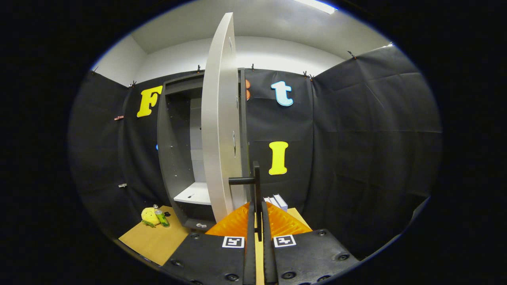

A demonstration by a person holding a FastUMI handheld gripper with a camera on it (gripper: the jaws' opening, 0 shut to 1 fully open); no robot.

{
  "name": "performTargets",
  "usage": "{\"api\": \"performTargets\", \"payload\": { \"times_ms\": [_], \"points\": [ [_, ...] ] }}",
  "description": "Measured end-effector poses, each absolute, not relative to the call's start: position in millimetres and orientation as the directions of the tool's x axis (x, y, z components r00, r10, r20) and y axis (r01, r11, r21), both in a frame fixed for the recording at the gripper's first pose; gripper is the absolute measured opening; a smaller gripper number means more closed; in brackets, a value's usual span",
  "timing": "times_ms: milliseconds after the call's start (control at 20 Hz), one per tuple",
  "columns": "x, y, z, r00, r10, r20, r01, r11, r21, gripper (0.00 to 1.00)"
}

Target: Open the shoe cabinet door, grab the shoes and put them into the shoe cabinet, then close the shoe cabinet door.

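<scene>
While the cabinet door stands half open at twelve o'clock, its dark handle sits gripped in the narrow jaws of the gripper, likely for swinging it wider; shelf bare at eleven o'clock.

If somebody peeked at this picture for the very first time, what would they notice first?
Probably the big pale cabinet door, swung wide open and standing edge-on right ahead of the claw. The claw is shut on the door's dark handle, which pokes out near the door's lower part. Behind the door gapes the dark shoe cabinet with a white shelf inside, and a yellow plush toy sits on the floor beside it.
</scene>
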State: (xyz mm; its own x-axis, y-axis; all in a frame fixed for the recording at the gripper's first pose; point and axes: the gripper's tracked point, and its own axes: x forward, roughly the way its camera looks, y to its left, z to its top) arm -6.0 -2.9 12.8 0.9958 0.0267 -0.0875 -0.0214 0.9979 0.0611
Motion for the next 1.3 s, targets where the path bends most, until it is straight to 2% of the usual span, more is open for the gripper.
{"api": "performTargets", "payload": {
  "times_ms": [200, 350, 400, 500, 550, 700, 750, 850, 1000, 1150, 1300],
  "points": [
    [-19.8, 1.5, 15.9, 0.998, -0.008, -0.069, 0.009, 1.0, 0.013, 0.13],
    [-39.6, 6.4, 16.3, 0.998, -0.016, -0.053, 0.016, 1.0, -0.002, 0.21],
    [-47.6, 12.9, 21.2, 0.999, 0.004, -0.035, -0.004, 1.0, -0.008, 0.26],
    [-58.9, 23.6, 32.3, 0.999, 0.045, 0.02, -0.045, 0.999, -0.009, 0.49],
    [-65.6, 34.6, 38.1, 0.995, 0.088, 0.041, -0.089, 0.996, 0.01, 0.6],
    [-87.2, 79.8, 37.6, 0.965, 0.255, 0.06, -0.258, 0.964, 0.065, 0.82],
    [-94.8, 96.7, 29.7, 0.951, 0.306, 0.043, -0.309, 0.947, 0.088, 0.91],
    [-98.3, 120.8, 9.1, 0.934, 0.358, 0.0, -0.355, 0.925, 0.134, 0.98],
    [-91.3, 151.6, -49.1, 0.904, 0.396, -0.161, -0.364, 0.911, 0.193, 0.99],
    [-85.3, 172.1, -124.5, 0.862, 0.371, -0.346, -0.302, 0.923, 0.236, 0.98],
    [-77.9, 190.1, -185.4, 0.817, 0.335, -0.47, -0.265, 0.941, 0.209, 0.98]
  ]
}}
